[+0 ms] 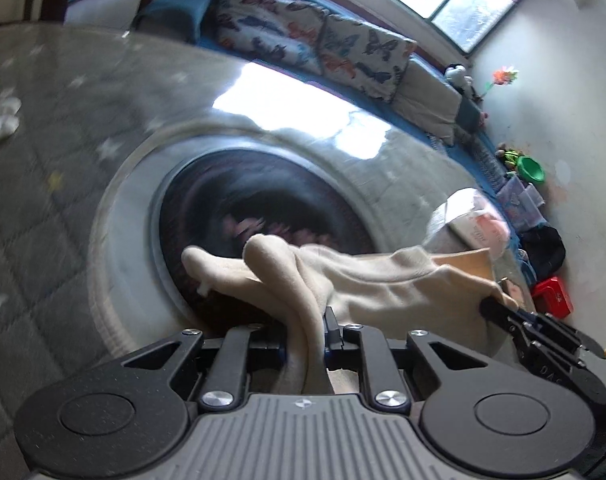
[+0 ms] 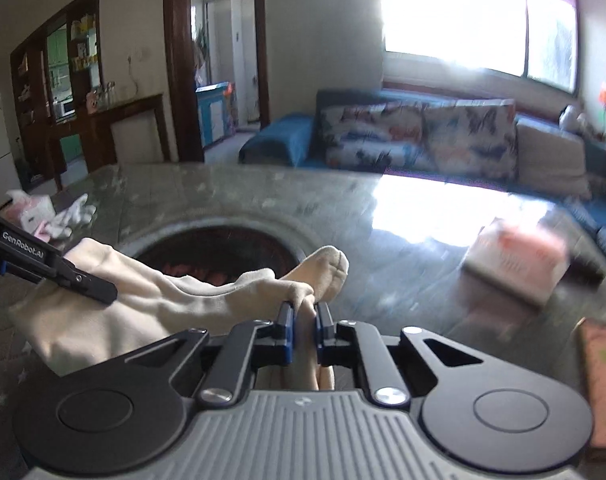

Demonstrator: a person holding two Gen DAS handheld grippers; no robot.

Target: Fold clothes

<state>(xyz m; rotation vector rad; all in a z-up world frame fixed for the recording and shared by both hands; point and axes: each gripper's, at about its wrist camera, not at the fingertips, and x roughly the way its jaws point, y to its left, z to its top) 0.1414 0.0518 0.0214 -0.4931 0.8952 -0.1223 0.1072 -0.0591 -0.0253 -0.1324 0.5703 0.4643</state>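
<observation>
Lower centre of both views: cream garment (image 1: 367,280) above the worktop (image 1: 43,200).
Left gripper (image 1: 307,340): fingers pinching one bunched end.
Right gripper (image 2: 303,320): fingers pinching the other.
Why: likely to pull it taut for folding.

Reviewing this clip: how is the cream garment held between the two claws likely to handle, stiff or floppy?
Likely floppy: the cream garment bunches into soft folds where the left claw pinches it. Probably light, since it hangs between that and the right claw with little sag. Its fleecy surface suggests it won't slip easily.
</observation>
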